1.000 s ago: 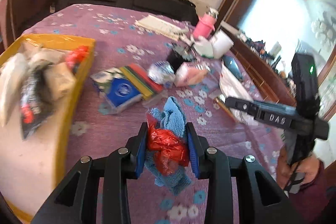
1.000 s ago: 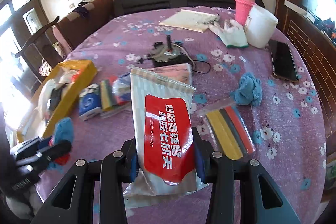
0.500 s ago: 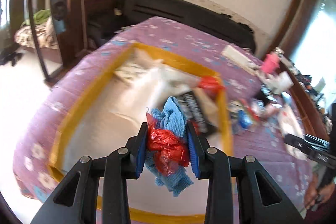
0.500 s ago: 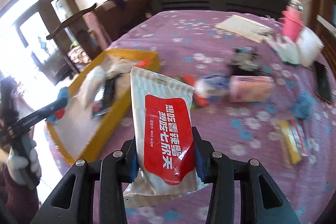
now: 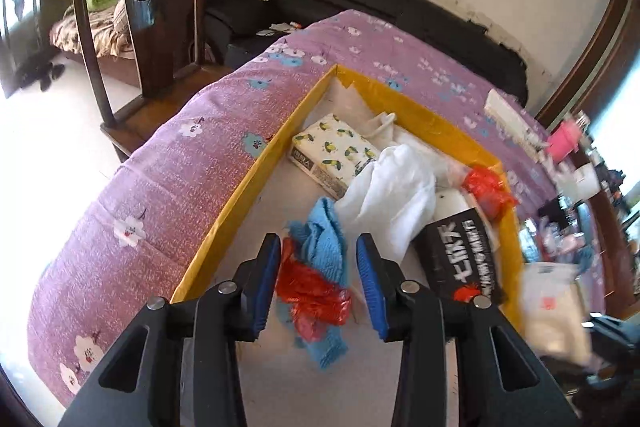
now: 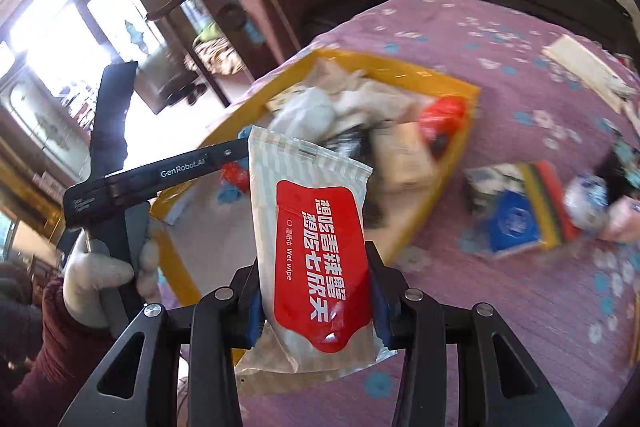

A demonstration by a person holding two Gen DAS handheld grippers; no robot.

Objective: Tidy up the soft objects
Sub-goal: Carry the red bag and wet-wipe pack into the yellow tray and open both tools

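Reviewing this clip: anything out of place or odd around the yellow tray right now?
Nothing damaged or spilled. The left gripper has just been opening above the yellow tray, blue cloth and red bag loose between its pads. The right gripper grips the wet wipe pack.

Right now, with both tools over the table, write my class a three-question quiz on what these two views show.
1. True or false: the right tool is clamped on a wet wipe pack.
2. What sits between the pads of the left tool?
A. a phone
B. a blue cloth with red plastic
C. a pink bottle
3. In one word, what colour are the walls of the tray below the left tool?

Key:
1. True.
2. B. The blue cloth with red plastic sits there; the jaws have just been opening, with a gap on one side.
3. Yellow.
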